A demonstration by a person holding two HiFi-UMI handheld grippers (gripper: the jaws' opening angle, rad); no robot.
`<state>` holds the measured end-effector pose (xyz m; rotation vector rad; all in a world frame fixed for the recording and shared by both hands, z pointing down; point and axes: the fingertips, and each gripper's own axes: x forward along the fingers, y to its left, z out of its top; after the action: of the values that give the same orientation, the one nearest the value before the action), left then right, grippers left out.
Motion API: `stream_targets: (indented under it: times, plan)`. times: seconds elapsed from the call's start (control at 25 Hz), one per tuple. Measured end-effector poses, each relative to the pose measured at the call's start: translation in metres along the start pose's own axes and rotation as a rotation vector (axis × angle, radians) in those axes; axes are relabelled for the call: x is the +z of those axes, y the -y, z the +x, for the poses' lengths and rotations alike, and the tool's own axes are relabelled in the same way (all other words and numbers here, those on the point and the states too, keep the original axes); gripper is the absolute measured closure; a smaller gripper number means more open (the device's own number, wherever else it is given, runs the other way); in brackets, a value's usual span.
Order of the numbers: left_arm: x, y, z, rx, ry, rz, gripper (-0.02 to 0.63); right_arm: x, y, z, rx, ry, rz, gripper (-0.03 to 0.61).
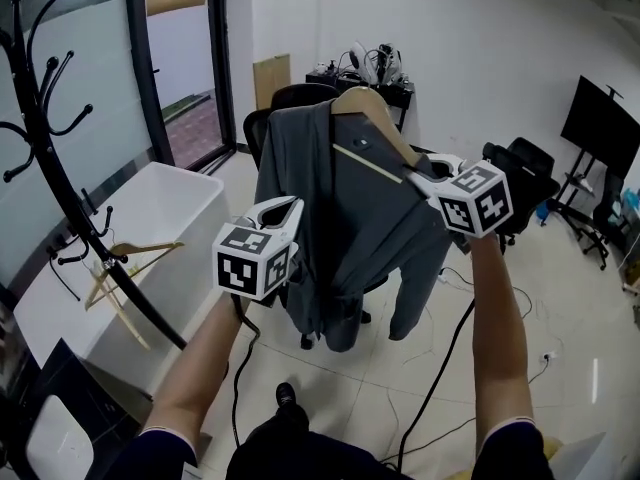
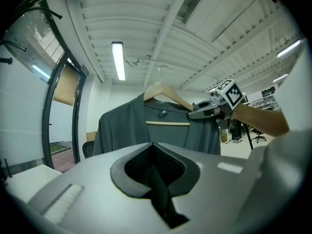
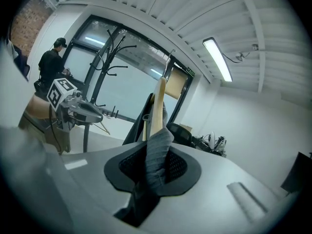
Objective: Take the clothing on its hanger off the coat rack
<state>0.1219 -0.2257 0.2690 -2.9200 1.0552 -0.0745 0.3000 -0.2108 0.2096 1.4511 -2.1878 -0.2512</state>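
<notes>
The right gripper clamps the wooden hanger through the cloth, and the grey jacket hangs well right of the coat rack. The left gripper is closed on nothing. Removal looks done, so the next move is probably to carry the jacket level and set it down.

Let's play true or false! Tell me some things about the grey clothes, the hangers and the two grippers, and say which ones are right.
1. The grey clothing hangs on a wooden hanger. True.
2. That hanger is hooked on the coat rack. False: it is up in the air, away from the rack, with the right gripper shut on its shoulder.
3. The left gripper holds the clothing too. False: its jaws are together with nothing between them.
4. A bare hanger hangs low on the coat rack. True.
</notes>
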Motion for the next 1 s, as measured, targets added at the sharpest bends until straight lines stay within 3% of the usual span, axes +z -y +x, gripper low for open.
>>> stream_targets:
  times: [0.56, 1.0]
  plan:
    - [0.023, -0.126, 0.107, 0.011, 0.041, 0.020, 0.601, 0.061, 0.115, 0.123, -0.072, 0.022, -0.038, 0.522]
    - [0.023, -0.161, 0.165, 0.067, 0.037, 0.000, 0.601, 0.085, 0.188, 0.167, -0.067, 0.079, -0.054, 0.522]
